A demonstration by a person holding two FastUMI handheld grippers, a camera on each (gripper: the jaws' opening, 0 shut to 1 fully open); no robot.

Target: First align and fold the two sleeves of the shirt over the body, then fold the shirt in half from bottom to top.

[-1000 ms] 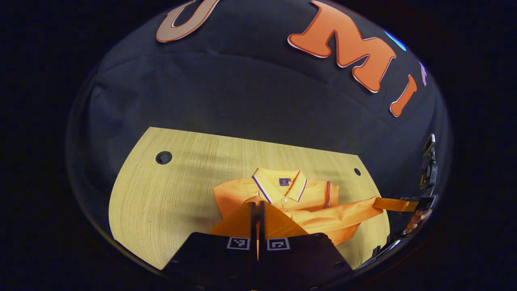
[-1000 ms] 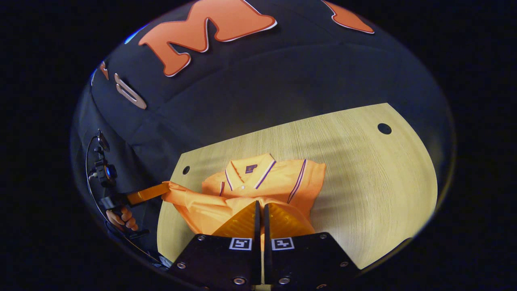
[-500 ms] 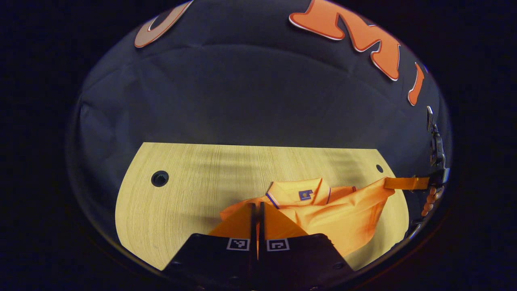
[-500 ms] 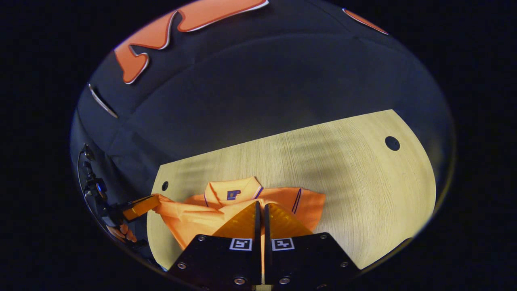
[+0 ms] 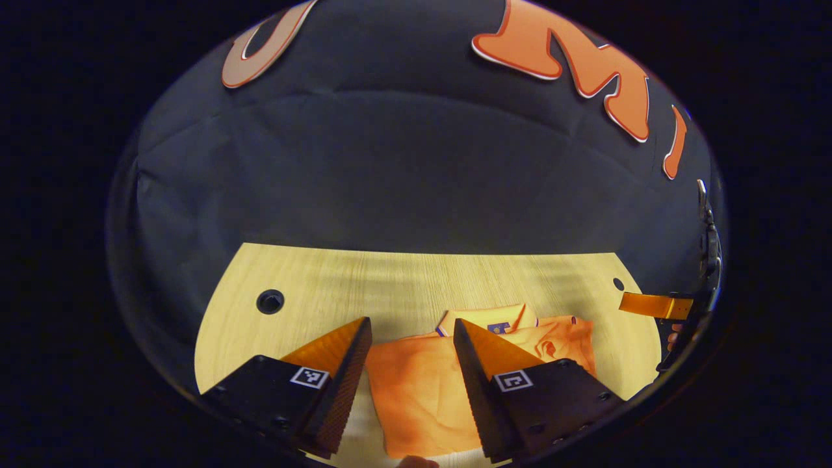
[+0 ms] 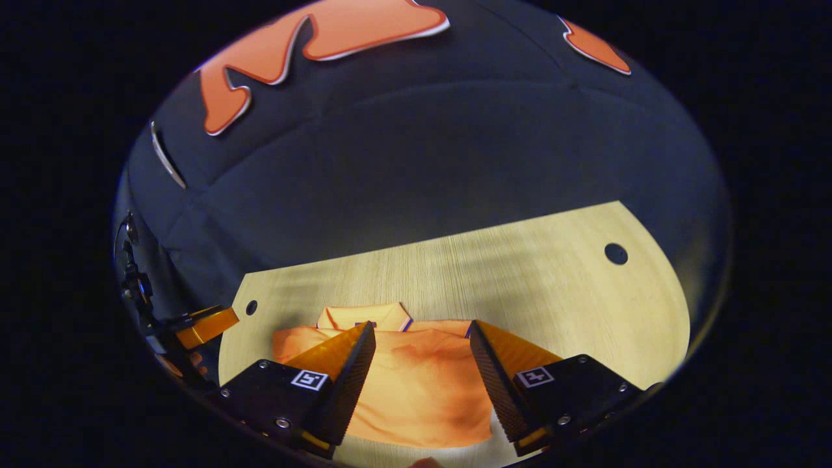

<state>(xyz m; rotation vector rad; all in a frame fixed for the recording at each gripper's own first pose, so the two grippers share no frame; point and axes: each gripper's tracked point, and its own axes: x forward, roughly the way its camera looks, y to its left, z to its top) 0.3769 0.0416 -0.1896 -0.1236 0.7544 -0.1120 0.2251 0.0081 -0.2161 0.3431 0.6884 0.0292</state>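
Shirt [image 5: 422, 383] lies folded on table [image 5: 390, 286].

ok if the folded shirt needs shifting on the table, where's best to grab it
Probably the near folded edge of the shirt, coming in low from the near side. It lies flat on the table with the collar at the far end, and that fold is doubled, so a pinch there likely holds both layers. Both grippers, right and left, stand open.
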